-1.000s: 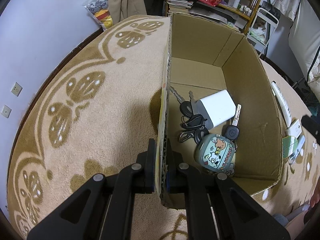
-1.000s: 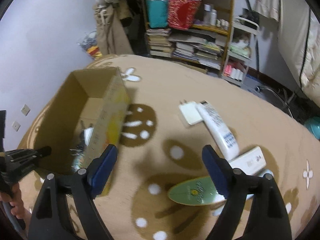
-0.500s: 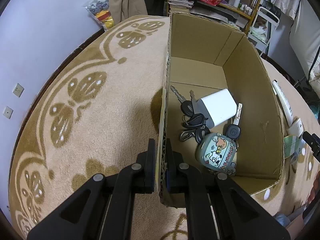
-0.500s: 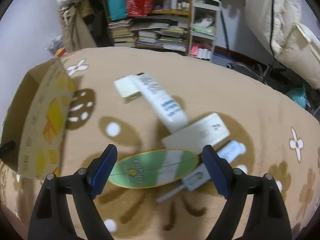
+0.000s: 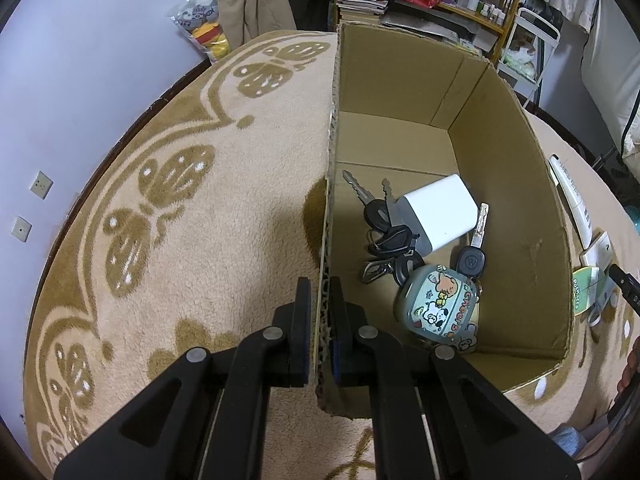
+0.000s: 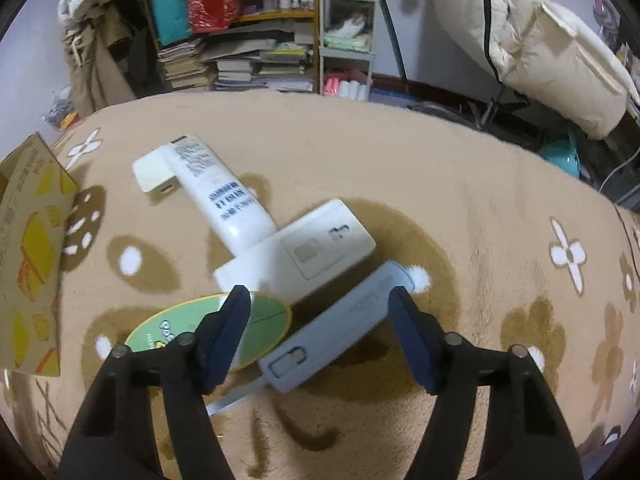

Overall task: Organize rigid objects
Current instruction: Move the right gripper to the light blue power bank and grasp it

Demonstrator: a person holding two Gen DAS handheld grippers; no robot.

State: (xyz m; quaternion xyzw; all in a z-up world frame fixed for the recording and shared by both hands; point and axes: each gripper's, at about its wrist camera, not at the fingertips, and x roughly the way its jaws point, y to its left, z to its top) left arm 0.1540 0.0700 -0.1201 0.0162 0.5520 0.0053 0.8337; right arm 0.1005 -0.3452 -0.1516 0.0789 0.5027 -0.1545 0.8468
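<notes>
Right wrist: green oval card (image 6: 264,324) partly hidden behind claw (image 6: 320,332).

Left hand-held gripper (image 5: 320,308) angled steeply down, jaws clamped tight; right hand-held gripper (image 6: 320,316) tilted down, its blue-padded jaws closing, pads touching nothing.

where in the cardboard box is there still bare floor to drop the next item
The far half of the cardboard box floor, beyond the white charger, is bare, as is a strip along the right wall beside the key. The near end is crowded: bunch of keys, charger and cartoon case packed together.
</notes>
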